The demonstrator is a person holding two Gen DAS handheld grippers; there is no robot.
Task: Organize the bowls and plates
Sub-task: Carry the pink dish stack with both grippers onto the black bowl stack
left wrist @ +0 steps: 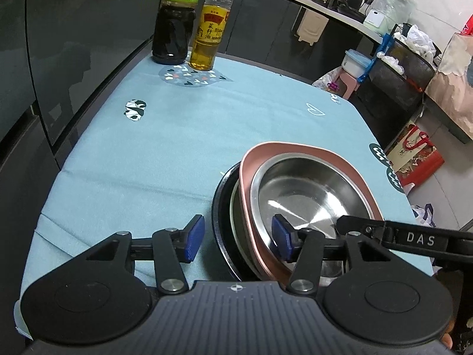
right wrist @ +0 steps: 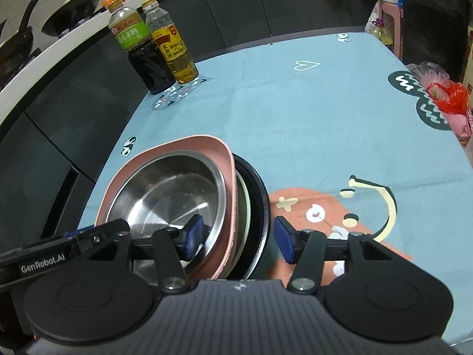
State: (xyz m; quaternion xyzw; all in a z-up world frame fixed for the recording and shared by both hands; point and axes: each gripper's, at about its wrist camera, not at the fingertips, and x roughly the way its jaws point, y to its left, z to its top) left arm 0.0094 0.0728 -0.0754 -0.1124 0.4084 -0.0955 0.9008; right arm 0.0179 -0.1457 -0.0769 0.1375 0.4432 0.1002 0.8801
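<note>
Left gripper [left wrist: 239, 238]: jaws standing wide, straddling the stack's left rims, gripping nothing
Right gripper [right wrist: 239, 238]: jaws wide, straddling the right rims, holding nothing
Stack: steel bowl [left wrist: 313, 192] sitting in pink plate [left wrist: 283, 151] over black plate [left wrist: 220, 204]
Open room: blue tablecloth [left wrist: 177, 136] lying bare beyond
Far edge: two bottles [left wrist: 192, 29] standing upright

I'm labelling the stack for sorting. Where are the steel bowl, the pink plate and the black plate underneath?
steel bowl [left wrist: 310, 189], left wrist view, on its shiny inner wall.
pink plate [right wrist: 204, 145], right wrist view, on its far rim.
black plate [right wrist: 260, 195], right wrist view, on its exposed right rim.
</note>
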